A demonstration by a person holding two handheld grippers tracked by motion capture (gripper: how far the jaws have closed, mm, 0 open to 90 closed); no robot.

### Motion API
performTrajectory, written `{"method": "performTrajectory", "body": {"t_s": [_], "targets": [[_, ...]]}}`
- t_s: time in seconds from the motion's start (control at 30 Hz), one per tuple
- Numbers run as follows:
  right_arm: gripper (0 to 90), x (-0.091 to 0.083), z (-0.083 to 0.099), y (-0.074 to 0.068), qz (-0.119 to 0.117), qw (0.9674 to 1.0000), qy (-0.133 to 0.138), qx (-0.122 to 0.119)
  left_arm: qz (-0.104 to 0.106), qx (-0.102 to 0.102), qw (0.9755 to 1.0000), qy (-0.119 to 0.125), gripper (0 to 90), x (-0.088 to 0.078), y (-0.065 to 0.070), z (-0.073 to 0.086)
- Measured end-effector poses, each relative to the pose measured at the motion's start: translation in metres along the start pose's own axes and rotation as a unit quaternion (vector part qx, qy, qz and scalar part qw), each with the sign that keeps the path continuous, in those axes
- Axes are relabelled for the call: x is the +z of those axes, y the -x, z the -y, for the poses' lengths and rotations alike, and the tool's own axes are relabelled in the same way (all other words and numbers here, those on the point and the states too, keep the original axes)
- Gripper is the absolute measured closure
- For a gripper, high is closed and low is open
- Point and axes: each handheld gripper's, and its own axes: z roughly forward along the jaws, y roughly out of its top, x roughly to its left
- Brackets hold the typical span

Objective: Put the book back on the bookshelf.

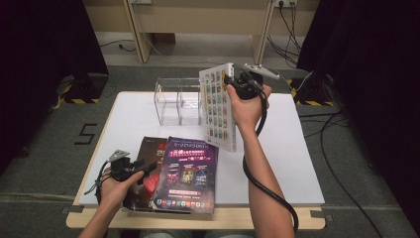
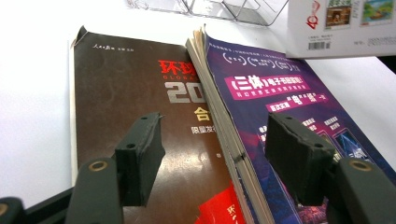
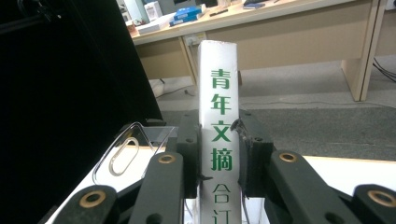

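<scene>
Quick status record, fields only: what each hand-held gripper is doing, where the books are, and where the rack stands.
right hand-held gripper: shut on white book, pads on its spine, held upright above the table
left hand-held gripper: open, jaws astride the purple book's page edge
purple book: flat, overlapping brown book
clear rack: far side of table, beside the white book
</scene>
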Motion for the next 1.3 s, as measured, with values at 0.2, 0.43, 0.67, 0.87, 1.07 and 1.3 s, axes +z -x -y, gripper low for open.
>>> {"method": "performTrajectory", "body": {"t_s": [0.2, 0.43, 0.67, 0.87, 1.07, 1.3], "targets": [[73.9, 0.014, -0.006, 0.0, 0.007, 1.0, 0.001, 0.004, 0.003, -0.001, 1.0, -0.001, 36.0, 0.001, 0.0, 0.0], [73.9, 0.031, -0.011, -0.002, 0.015, 0.9999, 0.006, 0.003, 0.004, -0.006, 1.0, 0.001, 36.0, 0.0, -0.002, 0.0], [73.8, 0.045, -0.02, -0.004, 0.029, 0.9994, 0.02, -0.006, 0.005, -0.008, 0.9999, 0.0, 35.9, 0.0, -0.004, 0.0], [73.8, 0.056, -0.022, -0.008, 0.041, 0.9986, 0.028, -0.017, 0.007, -0.009, 0.9999, -0.001, 35.8, 0.001, -0.004, 0.001], [73.7, 0.065, -0.009, -0.01, 0.046, 0.9982, 0.029, -0.027, 0.008, -0.012, 0.9999, -0.003, 35.7, 0.002, -0.005, 0.002], [73.1, 0.052, -0.004, -0.014, 0.046, 0.9973, 0.031, -0.05, 0.008, -0.014, 0.9999, -0.004, 35.7, 0.003, -0.005, 0.003]]}}
